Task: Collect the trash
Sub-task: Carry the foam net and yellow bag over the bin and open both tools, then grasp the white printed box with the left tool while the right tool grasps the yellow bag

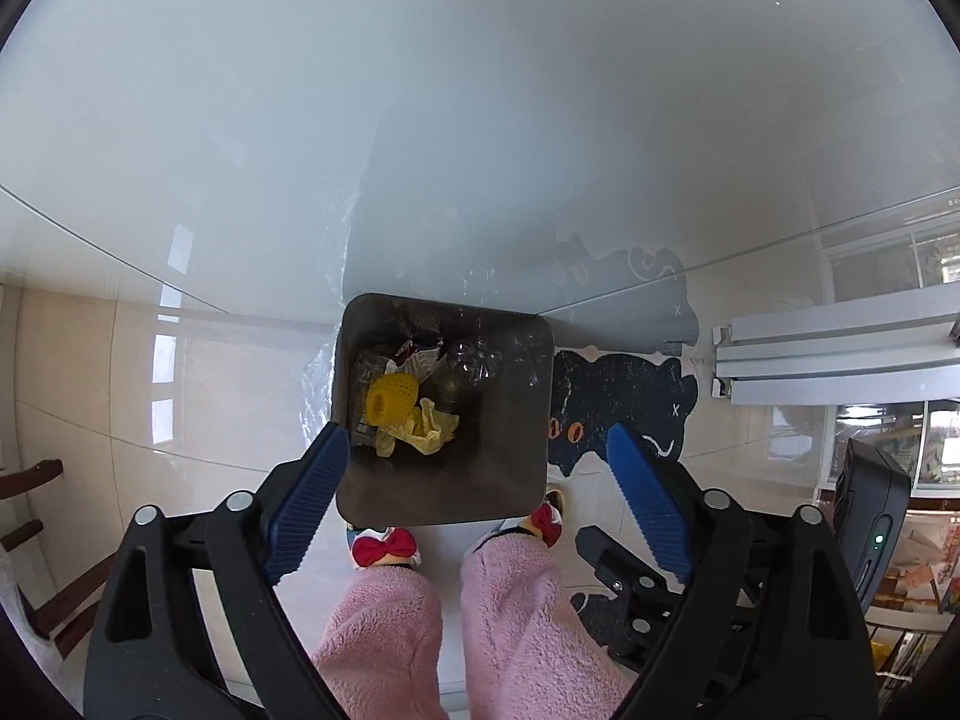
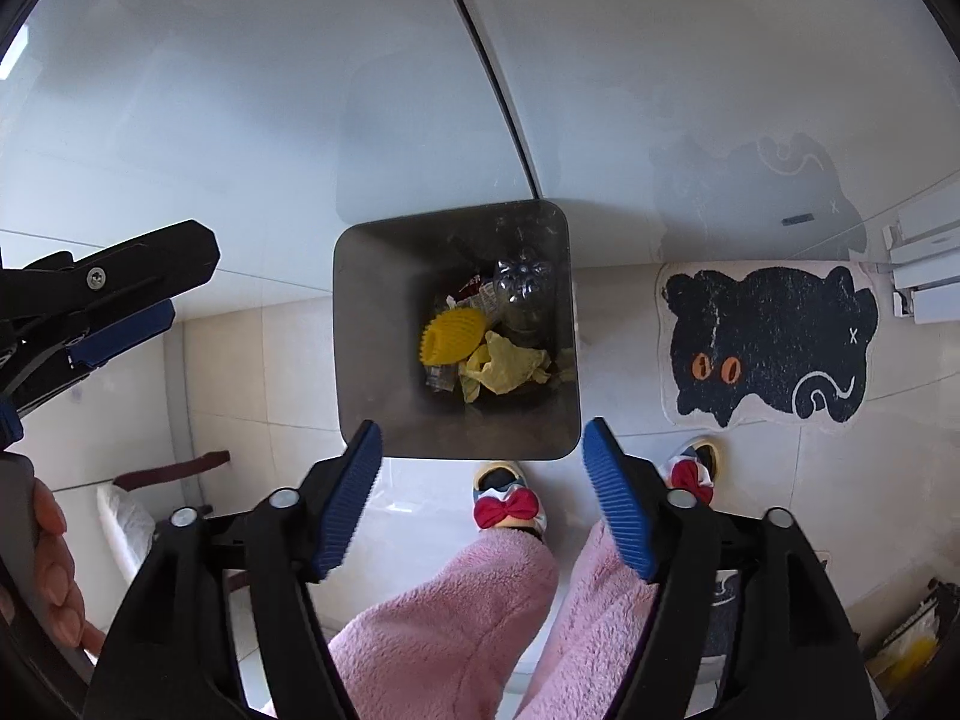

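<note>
Looks like this one's pretty much wrapped up, going by what's in the bin. The dark square trash bin (image 2: pixel 372 324) sits on the floor right at the edge of the glass counter (image 1: pixel 420 120), and it already has a pile in the bottom: a yellow ribbed plastic thing (image 2: pixel 450 336), some crumpled yellow paper (image 2: pixel 510 366), a clear plastic bottle (image 2: pixel 525 294) standing on end, plus a few wrappers (image 2: pixel 474 291) I can't really identify.

Both tools hang above the bin, pointing steeply down at it. The left tool (image 1: pixel 477 468) has its blue pads spread wide with nothing between them, just the bin opening below. Same for the right tool (image 2: pixel 483 459): jaws well apart, nothing gripped. So whatever got carried over is in the bin, not in the tools.

What's left? The counter looks bare in both views, no loose trash that I can spot on the glass. The floor shows only a cat-shaped mat (image 2: pixel 768 348) and the person's pink fuzzy trousers (image 2: pixel 456 618) and bow slippers (image 2: pixel 507 507). My guess is the collecting is finished, or nearly so, unless there's more junk out of frame.
</note>
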`<state>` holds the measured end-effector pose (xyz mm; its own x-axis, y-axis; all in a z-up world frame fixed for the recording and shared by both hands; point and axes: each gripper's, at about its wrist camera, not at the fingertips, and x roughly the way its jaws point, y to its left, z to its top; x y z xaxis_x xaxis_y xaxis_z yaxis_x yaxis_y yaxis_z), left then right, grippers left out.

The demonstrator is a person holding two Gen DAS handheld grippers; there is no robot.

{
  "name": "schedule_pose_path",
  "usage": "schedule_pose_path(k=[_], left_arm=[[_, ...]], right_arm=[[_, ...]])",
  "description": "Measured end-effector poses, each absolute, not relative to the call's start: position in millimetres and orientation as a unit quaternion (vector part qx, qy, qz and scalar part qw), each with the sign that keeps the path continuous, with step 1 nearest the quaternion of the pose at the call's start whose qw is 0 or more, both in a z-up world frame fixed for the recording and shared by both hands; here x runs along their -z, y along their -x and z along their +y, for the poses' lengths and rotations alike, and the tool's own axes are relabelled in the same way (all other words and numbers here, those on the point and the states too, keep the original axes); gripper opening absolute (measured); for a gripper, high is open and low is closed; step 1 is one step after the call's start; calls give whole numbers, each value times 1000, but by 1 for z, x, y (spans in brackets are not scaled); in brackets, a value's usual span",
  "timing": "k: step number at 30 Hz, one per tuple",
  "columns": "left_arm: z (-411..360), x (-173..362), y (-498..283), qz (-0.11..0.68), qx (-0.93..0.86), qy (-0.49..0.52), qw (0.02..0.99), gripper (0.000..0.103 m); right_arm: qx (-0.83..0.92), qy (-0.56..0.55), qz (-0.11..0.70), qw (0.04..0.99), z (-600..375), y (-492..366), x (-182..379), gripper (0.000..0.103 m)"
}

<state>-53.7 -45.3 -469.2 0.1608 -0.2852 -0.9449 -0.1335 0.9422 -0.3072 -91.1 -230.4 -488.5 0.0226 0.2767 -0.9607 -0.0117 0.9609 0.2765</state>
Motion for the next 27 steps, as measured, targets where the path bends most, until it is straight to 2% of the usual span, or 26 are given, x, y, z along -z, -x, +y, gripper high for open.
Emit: schedule_pose_path(k=[2, 3, 4, 10, 20, 27], left_arm=[[-39, 454, 58, 641, 44, 163, 749, 95], [-35, 446, 59, 638, 44, 165, 751, 95], [-32, 438, 61, 636, 46, 164, 753, 95], [-24, 370, 74, 601, 60, 132, 786, 95], [-13, 218, 76, 461, 91, 110, 876, 95], [-17, 154, 38, 415, 100, 87, 900, 95]], right_arm=[[-104, -95, 686, 713, -234, 93, 472, 82], [-106, -92, 680, 720, -236, 94, 462, 94], [-110, -87, 671, 728, -238, 95, 449, 100], [-128, -79, 630, 762, -256, 97, 367, 100], [-154, -98, 490, 853, -283, 72, 199, 100], [-143, -75, 431, 888, -285, 16, 134, 100]])
